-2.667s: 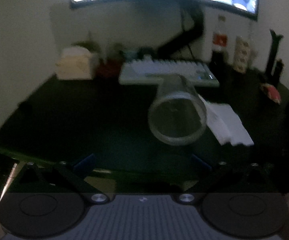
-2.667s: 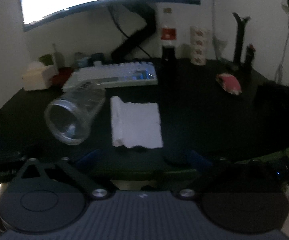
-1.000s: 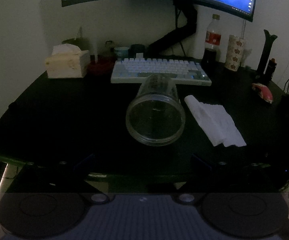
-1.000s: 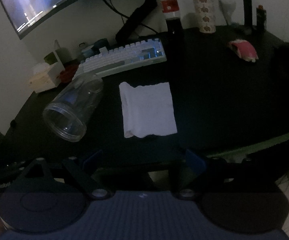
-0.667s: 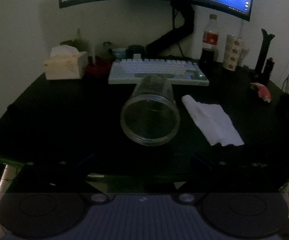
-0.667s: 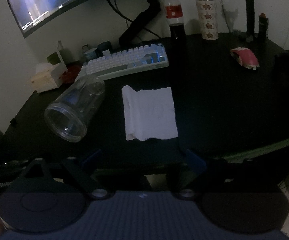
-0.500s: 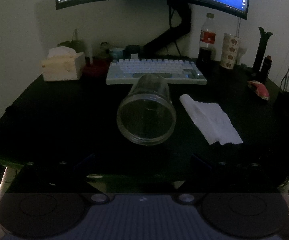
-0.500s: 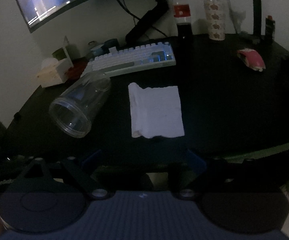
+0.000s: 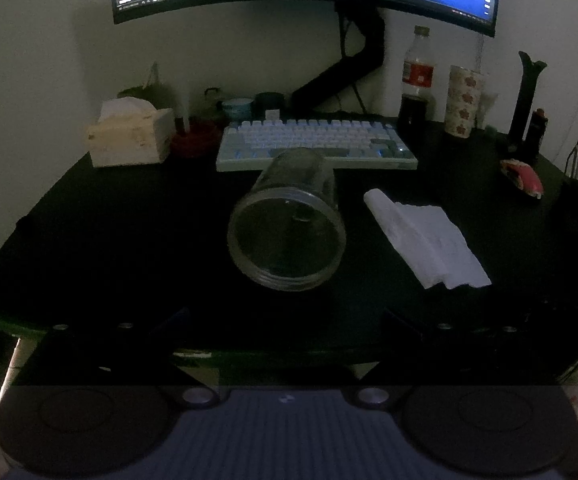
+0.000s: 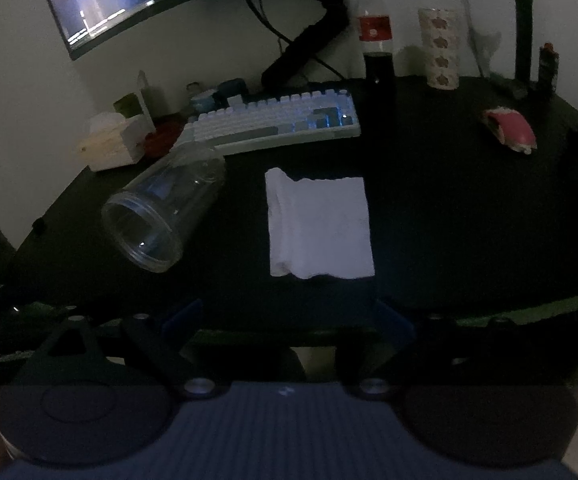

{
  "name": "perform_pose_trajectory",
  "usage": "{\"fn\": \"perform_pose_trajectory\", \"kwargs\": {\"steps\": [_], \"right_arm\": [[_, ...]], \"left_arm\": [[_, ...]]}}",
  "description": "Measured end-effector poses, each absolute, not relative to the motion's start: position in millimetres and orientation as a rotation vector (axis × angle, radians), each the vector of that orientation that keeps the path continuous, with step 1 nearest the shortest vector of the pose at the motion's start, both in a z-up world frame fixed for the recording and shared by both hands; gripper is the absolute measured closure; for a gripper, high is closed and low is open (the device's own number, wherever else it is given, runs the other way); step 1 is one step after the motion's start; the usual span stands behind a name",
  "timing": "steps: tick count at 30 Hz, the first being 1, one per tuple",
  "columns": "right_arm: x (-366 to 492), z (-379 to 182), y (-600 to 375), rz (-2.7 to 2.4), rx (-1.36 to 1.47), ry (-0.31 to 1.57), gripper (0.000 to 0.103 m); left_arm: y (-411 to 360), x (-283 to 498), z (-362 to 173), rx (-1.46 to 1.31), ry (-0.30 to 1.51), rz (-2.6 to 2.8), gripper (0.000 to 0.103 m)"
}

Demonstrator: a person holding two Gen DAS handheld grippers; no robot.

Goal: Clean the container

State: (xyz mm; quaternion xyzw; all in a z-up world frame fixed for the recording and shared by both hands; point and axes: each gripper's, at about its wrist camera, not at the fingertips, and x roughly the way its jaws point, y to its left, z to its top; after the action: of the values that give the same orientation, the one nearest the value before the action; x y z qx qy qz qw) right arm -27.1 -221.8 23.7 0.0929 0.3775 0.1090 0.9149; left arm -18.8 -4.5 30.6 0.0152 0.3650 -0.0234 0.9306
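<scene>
Both views shifted a little vs. 0.5 s ago; jar and cloth kept their places. Clear jar [image 9: 287, 220] lies on its side on desk [image 9: 109, 240], mouth toward cameras, white cloth [image 10: 319, 226] just beside. Inside: a small speck, maybe. Left tool [image 9: 285, 316] and right tool [image 10: 287, 314] both spread, grasping nothing. Fits before wiping or after it.

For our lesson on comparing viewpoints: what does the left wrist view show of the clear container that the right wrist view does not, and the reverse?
Only the left wrist view looks straight into the container's open mouth, down to its base. Only the right wrist view shows the container obliquely, with its full side wall, and the white cloth squarely as a rectangle. Both show the container on its side on the black desk, the cloth to its right, apart, and the keyboard behind.
</scene>
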Motion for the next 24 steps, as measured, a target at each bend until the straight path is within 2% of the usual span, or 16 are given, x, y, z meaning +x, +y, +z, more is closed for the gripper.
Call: {"fn": "perform_pose_trajectory", "kwargs": {"steps": [24], "right_arm": [[-27.1,25.2,-222.5,0.246,0.173,0.749,0.006]], "left_arm": [[-9.8,-22.0,30.4,0.047,0.742,-0.042,0.000]]}}
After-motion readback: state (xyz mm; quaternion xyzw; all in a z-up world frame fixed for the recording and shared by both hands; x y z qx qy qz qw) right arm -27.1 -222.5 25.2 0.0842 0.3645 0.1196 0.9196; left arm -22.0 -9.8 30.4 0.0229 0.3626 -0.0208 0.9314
